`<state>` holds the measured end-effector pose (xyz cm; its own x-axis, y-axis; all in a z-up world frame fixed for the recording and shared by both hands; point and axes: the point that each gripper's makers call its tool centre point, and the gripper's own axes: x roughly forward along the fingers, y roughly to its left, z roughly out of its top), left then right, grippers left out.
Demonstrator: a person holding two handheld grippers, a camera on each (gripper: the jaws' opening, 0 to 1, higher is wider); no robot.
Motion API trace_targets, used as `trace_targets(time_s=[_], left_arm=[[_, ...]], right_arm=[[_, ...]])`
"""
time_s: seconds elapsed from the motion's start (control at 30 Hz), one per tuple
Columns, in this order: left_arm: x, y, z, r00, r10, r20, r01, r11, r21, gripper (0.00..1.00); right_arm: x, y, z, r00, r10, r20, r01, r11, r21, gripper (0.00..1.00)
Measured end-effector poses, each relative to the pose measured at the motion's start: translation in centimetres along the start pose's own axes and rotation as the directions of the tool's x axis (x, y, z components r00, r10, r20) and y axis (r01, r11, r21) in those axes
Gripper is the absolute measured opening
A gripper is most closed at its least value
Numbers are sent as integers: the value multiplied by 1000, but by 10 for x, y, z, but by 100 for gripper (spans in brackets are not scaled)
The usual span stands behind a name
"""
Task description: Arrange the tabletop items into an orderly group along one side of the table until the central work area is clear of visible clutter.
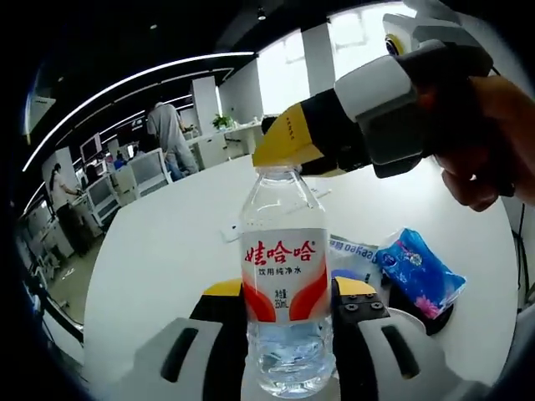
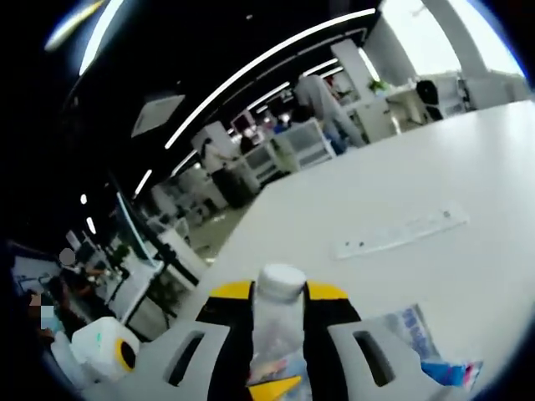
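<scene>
The left gripper [image 1: 288,309] pinches a clear water bottle [image 1: 287,288] by its lower body, its yellow-tipped jaws pressed against either side of the red-and-white label. The bottle stands upright above the white table [image 1: 159,251].

In the left gripper view the right gripper [image 1: 292,144] comes in from the upper right, held by a person's hand [image 1: 493,142], and its yellow-tipped jaws sit at the bottle's white cap [image 1: 276,172]. In the right gripper view the right gripper [image 2: 280,302] has its jaws closed on the neck of the bottle [image 2: 274,330] just under the cap [image 2: 282,280], one jaw on each side. The left gripper's yellow tip [image 2: 276,388] shows at the bottom edge.

Just right of the bottle on the table lies a blue packet [image 1: 418,269], partly resting on a dark round object [image 1: 435,313], with a printed wrapper [image 1: 351,251] between the packet and the bottle. The wrapper [image 2: 414,330] and the packet [image 2: 456,373] also lie near the lower right of the right gripper view.

Farther out a white power strip [image 2: 401,232] lies flat on the table [image 2: 468,167]; it [image 1: 238,230] appears behind the bottle in the left gripper view. Beyond the table's edge, people [image 1: 170,134] stand among office desks.
</scene>
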<state>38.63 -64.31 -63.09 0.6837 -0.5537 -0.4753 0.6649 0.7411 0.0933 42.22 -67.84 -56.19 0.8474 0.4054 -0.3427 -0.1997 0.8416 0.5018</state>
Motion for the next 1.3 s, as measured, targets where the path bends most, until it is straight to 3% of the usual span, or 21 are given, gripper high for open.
trace_targets(time_s=[0.53, 1.3], left_arm=[[-31, 31, -7, 993, 84, 80, -82, 996, -28, 36], [-59, 70, -43, 976, 175, 131, -168, 984, -65, 37]], right_arm=[[10, 50, -8, 998, 69, -6, -69, 993, -98, 19], [37, 99, -44, 989, 138, -57, -146, 970, -194, 19]])
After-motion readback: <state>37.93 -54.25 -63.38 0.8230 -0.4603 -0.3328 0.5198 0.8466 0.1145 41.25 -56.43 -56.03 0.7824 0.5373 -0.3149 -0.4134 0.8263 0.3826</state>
